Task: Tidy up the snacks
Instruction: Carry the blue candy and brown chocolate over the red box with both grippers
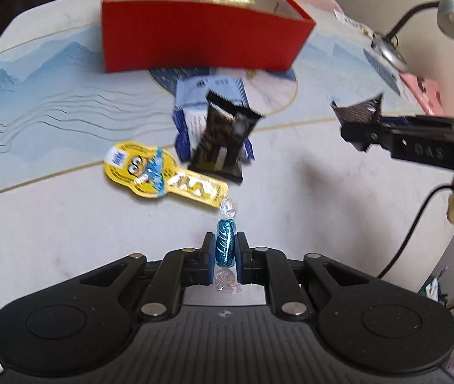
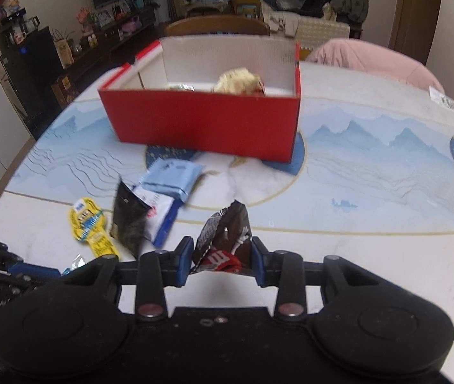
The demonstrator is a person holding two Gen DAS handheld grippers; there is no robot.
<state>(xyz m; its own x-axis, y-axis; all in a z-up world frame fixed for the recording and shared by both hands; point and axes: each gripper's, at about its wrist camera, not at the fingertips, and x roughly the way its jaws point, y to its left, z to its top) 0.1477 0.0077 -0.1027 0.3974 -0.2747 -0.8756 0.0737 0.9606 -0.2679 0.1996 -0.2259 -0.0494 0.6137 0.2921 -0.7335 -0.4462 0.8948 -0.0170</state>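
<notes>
Both of my claws were occupied. Left claw [image 1: 224,257] was pinched fully shut on a blue foil candy [image 1: 225,247], its clear twisted ends sticking out ahead of and behind the pads. Right claw [image 2: 222,264] stood partway closed around a dark brown M&M's packet [image 2: 223,240], whose crumpled sides pressed against both pads.

Beneath them lay a pale marble-like surface [image 2: 371,256] with a thin gold line curving across it, blue mountain shapes printed farther off, and a round dark-blue-rimmed disc in the middle. Beyond its far edge the right claw's view showed a wooden chair back, a pink cushioned seat, a dark cabinet with mugs, low shelves of ornaments, a sofa heaped with clothes and a window.

Straight ahead of both claws, on that disc, stood the red box [image 2: 204,121], open-topped with white inner walls and a yellowish wrapped snack [image 2: 238,80] already inside. Between the claws and the box lay a small heap: a black packet [image 1: 223,140] leaning on a blue-and-white packet [image 1: 191,108]. Just ahead and left of my left claw lay a yellow cartoon-faced snack [image 1: 159,172], its narrow end nearly touching the candy's forward twist. The heap sat left of the right claw, not squarely between it and the box.

Off to the right of the left claw stood a grey desk lamp [image 1: 451,16], and a black cable [image 1: 416,224] trailed from my right claw's handle.
</notes>
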